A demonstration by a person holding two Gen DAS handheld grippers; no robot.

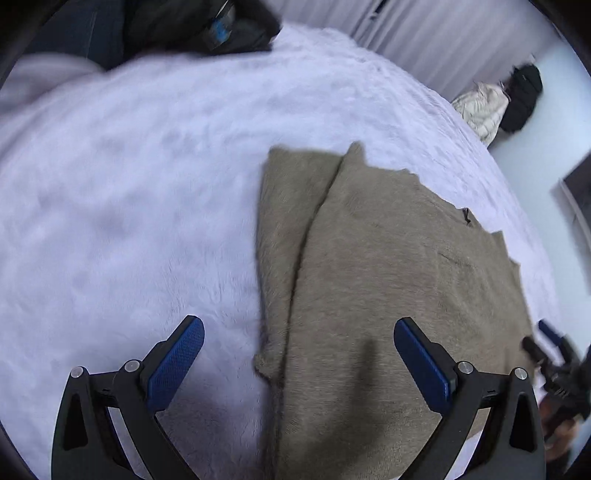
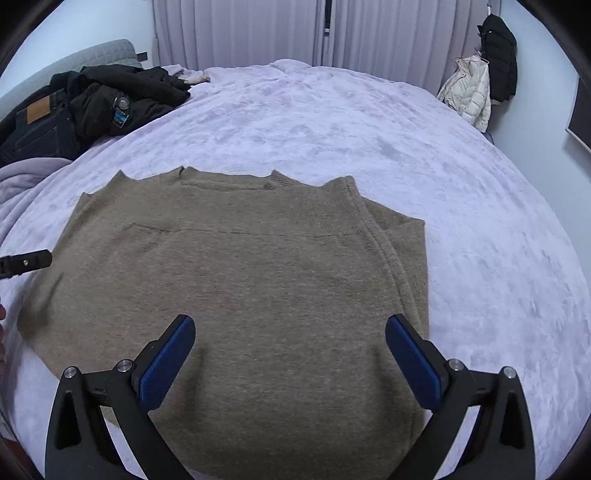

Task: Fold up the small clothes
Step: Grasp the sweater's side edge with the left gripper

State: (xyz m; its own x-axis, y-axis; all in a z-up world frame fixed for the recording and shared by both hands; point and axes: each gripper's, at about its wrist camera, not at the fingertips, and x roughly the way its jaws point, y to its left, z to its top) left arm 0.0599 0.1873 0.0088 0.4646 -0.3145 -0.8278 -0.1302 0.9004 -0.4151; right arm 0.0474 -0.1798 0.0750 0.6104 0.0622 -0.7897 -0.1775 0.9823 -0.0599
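both our grippers are spread wide, nothing between the fingers. left gripper hovers over the left edge of the sweater: its left finger is above bare bedspread, its right finger sits over the knit. right gripper hangs over the near middle of the sweater, both blue pads above the fabric; we can't tell if either touches it.

the sweater lies flat on the lilac bedspread, neckline at the far side, hem toward us. in the right wrist view the right sleeve is folded in along the body edge. in the left wrist view a long strip of the same knit lies alongside the left side of the body, just beside it and partly under; that view is motion-blurred, so seam detail is unclear.

the right gripper's tip shows at the right edge of the left view, past the sweater edge. the left gripper's tip pokes in at the left edge of the right view, just beside the sweater.

far left on the bed: a pile of dark clothes. far right: a cream jacket and a black jacket hang on the wall. curtains sit behind the bed.
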